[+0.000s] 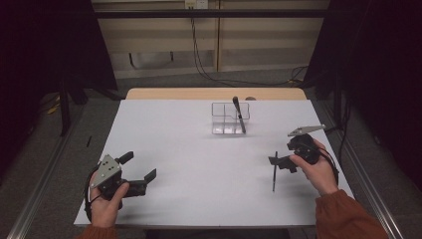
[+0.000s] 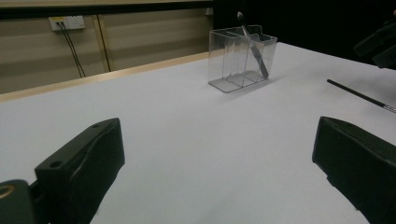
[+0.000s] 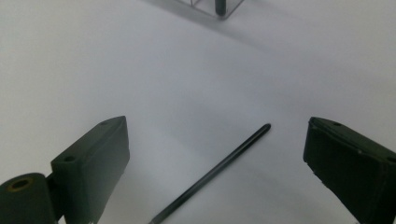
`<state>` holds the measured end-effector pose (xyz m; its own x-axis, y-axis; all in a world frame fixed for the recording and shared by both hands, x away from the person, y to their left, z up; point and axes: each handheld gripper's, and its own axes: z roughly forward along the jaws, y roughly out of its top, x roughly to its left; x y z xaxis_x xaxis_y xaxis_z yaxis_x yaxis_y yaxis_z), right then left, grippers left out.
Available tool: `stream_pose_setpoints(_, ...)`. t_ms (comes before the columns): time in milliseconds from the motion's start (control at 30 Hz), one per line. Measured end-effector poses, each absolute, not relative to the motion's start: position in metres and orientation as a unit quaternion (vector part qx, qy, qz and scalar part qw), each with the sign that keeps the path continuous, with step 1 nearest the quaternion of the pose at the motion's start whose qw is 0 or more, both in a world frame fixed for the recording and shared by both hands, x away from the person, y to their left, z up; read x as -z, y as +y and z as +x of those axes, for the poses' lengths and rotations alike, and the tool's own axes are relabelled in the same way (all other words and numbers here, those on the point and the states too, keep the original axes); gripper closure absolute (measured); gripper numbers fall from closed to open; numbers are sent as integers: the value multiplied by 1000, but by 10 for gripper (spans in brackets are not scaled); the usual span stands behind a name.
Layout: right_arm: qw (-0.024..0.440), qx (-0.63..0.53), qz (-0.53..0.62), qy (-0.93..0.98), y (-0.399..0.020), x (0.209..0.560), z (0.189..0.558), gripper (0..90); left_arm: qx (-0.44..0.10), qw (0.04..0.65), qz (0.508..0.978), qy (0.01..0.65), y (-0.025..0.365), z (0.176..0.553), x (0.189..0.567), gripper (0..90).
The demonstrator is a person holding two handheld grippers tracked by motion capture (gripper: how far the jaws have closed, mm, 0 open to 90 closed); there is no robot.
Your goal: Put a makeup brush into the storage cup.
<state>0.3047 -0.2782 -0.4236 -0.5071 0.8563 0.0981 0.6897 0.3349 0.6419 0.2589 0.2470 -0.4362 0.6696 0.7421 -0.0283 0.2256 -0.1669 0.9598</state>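
A thin dark rod (image 1: pixel 274 172) lies on the white table (image 1: pixel 199 159), at the right front. My right gripper (image 1: pixel 281 163) hovers over the rod's far end, open; in the right gripper view the rod (image 3: pixel 219 170) runs between the two spread jaws without touching them. A clear plastic organizer (image 1: pixel 228 118) with several compartments stands at the table's far middle, and a dark utensil (image 1: pixel 239 113) leans inside it. My left gripper (image 1: pixel 144 181) rests at the left front, open and empty. From the left gripper view the organizer (image 2: pixel 243 58) is far ahead and the rod (image 2: pixel 362 95) lies to the right.
The table's wooden far edge (image 1: pixel 214 93) borders a wall with hanging cables (image 1: pixel 199 59). Metal rails run along both sides of the table. The right gripper's dark body (image 2: pixel 380 44) shows at the top right of the left gripper view.
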Motion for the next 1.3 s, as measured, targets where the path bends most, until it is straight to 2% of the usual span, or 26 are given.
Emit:
stream_pose_setpoints(433,52,-204,488,847,-266,433,315,65,-232,552,729,331,247,259,436,23)
stream_pose_setpoints(833,20,-144,510,848,-259,438,318,86,-230,552,731,330,246,259,437,23)
stream_pose_setpoints(1133,-5,-118,521,845,-253,443,319,239,-230,551,731,329,246,259,437,22)
stream_pose_setpoints(1300,-9,-106,521,847,-250,447,320,262,-228,551,732,329,245,259,437,23)
